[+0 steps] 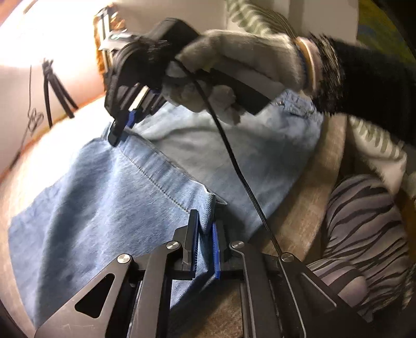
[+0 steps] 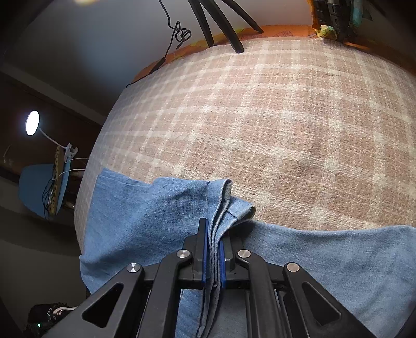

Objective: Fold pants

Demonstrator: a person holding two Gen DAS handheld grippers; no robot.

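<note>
A: Where are the pants (image 1: pixel 109 187)?

B: Flat on the plaid bed (image 2: pixel 260 117). The left gripper (image 1: pixel 206 234) and the right gripper (image 2: pixel 213 249) pinch hem edges — jaws nearly closed.

A: Next?

B: Probably lift both together, fold over evenly.

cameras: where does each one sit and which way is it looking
Left wrist: on the left gripper, looking down its fingers at the jeans; shows the gloved right hand and right gripper.
Right wrist: on the right gripper, facing the plaid blanket; no hand shows.
Shared: jeans, blanket, tripod legs.
</note>
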